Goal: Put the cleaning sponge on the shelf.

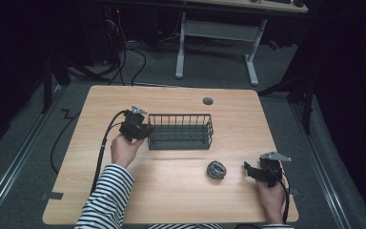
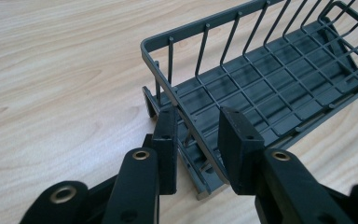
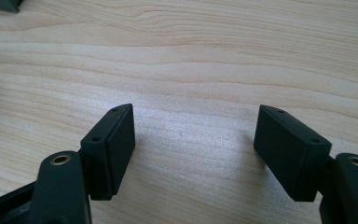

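One basket [image 1: 181,131], one scrubber [image 1: 216,169] and two grippers are on or over your table [image 1: 171,200], along with one small round grommet [image 1: 208,101] near the far edge. Your left gripper [image 1: 145,130] is at the basket's left end; seen in the left gripper view [image 2: 196,135], its jaws straddle the rim at that end, one outside the wall and one inside, drawn in on the wire as far as they go. Your basket sits just left of the table's middle, upright on its base, open side up. Its long axis runs left to right across the table, parallel to the near edge, and the short end you hold points toward the table's left side. Your right gripper [image 1: 249,171] rests near the right front corner, jaws spread wide with bare wood between them in the right gripper view [image 3: 193,144]. It points left at the scrubber, which lies just beside it, apart from the basket.
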Motion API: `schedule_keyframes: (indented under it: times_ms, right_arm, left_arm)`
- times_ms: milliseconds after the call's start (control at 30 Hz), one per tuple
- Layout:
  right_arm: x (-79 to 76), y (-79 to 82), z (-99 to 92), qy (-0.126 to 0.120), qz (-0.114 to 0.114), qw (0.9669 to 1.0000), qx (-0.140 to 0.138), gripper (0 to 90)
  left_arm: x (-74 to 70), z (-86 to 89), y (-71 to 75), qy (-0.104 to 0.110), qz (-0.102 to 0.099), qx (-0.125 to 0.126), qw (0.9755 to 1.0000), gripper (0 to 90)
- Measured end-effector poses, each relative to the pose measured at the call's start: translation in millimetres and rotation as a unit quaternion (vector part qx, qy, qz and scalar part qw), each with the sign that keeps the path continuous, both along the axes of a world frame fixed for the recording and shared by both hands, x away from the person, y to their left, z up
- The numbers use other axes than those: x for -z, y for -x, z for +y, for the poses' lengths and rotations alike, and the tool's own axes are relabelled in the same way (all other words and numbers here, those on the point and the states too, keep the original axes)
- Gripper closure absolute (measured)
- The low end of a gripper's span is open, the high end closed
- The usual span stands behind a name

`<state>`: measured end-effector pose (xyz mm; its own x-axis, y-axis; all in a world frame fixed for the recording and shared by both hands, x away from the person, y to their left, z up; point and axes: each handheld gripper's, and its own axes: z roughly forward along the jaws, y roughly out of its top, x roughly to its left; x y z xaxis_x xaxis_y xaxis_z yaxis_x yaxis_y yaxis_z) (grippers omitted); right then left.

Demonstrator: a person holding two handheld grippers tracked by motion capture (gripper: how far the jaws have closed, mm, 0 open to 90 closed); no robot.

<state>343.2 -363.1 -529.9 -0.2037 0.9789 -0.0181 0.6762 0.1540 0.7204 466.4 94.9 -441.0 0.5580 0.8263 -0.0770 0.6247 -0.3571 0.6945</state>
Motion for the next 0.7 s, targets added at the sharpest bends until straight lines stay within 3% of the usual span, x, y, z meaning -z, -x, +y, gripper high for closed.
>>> schedule_keyframes:
  times_ms: [700]
  right_arm:
    - [0.0, 0.0, -0.1, 0.000, 0.000, 1.0000, 0.000, 29.5]
  left_arm:
    - [3.7, 36.9, 59.6, 0.014, -0.019, -0.010, 0.9997, 68.1]
